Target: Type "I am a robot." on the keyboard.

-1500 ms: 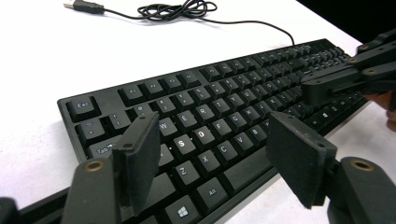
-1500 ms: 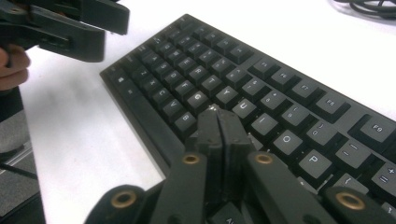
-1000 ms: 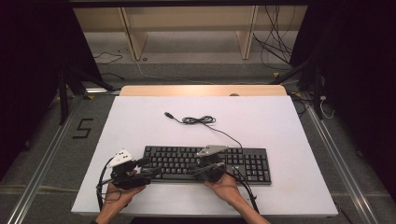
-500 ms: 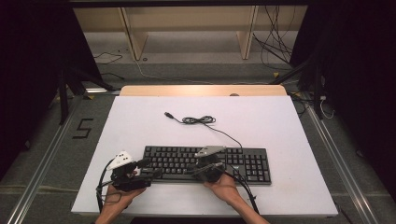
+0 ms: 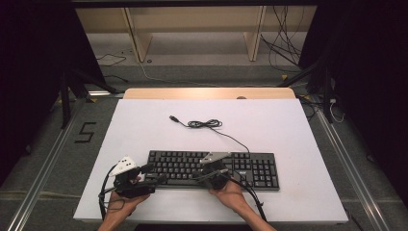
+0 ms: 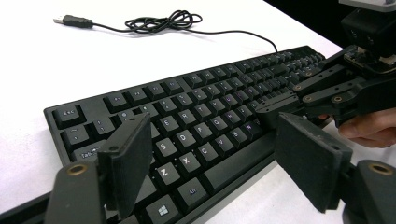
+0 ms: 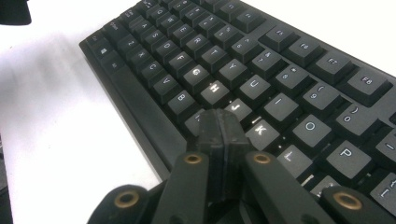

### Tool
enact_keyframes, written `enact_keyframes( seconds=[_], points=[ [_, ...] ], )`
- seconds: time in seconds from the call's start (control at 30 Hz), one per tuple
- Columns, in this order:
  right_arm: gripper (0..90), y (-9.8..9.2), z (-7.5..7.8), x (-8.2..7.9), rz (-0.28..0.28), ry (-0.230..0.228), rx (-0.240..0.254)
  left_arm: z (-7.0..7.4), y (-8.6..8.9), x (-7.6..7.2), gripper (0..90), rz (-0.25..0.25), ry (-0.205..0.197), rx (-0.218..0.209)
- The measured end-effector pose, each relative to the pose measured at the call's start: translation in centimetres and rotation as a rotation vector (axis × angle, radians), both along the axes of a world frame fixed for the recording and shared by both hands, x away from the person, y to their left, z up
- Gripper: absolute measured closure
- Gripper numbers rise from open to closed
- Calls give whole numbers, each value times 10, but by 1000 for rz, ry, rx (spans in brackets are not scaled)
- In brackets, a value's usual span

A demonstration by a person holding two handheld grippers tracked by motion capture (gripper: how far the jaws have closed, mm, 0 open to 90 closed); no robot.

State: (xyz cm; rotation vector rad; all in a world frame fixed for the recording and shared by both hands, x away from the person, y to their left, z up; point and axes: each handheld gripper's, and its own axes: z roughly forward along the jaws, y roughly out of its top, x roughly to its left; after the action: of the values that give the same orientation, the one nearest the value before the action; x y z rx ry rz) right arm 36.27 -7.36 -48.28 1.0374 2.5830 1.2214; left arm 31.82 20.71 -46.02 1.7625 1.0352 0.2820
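Note:
A black keyboard (image 5: 240,166) lies along the near part of the white table (image 5: 298,130). Its thin cable (image 5: 204,123) coils behind it and ends in a loose USB plug (image 5: 173,118). My left gripper (image 5: 155,177) hovers at the keyboard's front left corner. In the left gripper view its jaws (image 6: 219,163) stand wide open over the lower letter rows of the keyboard (image 6: 196,93), with nothing pinched. My right gripper (image 5: 202,177) is shut with nothing between its pads. In the right gripper view its tip (image 7: 219,128) rests at the keys (image 7: 219,56) just below J. The right gripper (image 6: 280,107) also shows in the left gripper view.
A hand (image 5: 235,197) holds each gripper at the table's near edge. A wooden strip (image 5: 207,93) borders the far edge, with shelf legs and loose cables on the floor beyond. Bare white tabletop lies to the left, right and behind the keyboard.

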Motion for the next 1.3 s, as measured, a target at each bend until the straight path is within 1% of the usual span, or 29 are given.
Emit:
enact_keyframes(
  seconds=[0.2, 0.27, 0.37, 0.47, 0.57, 0.63, 0.83, 0.93, 1.03, 1.17, 1.3],
  points=[
    [900, 0, 1, -1, -9, 5, 6, 0, 0, 0, 274, 1, 0, 0],
    [900, -1, 2, -1, -9, 9, 17, -1, 0, 0, 274, 2, 2, 0],
    [776, -4, 6, -2, -9, 13, 51, -1, 0, 0, 274, 2, 0, -1],
    [697, -8, 10, -3, -13, 6, 79, 0, 1, 0, 274, 5, -3, -1],
    [577, -10, 15, -4, -17, 5, 101, 0, 1, 0, 274, 8, -5, -2],
    [528, -12, 17, -5, -13, 7, 118, 0, 2, 1, 274, 10, -6, -2],
    [418, -16, 22, -7, -11, 7, 139, -1, 3, 1, 275, 13, -5, 0],
    [402, -18, 24, -8, -4, 8, 142, -1, 3, 1, 275, 14, -5, 2],
    [410, -18, 25, -9, 0, 7, 145, -1, 3, 1, 274, 18, -6, 1],
    [516, -19, 26, -11, 13, -3, 150, -2, 4, 2, 274, 21, -3, 1],
    [645, -19, 26, -14, 23, -7, 136, -2, 4, 2, 275, 23, -4, 3]
  ],
)
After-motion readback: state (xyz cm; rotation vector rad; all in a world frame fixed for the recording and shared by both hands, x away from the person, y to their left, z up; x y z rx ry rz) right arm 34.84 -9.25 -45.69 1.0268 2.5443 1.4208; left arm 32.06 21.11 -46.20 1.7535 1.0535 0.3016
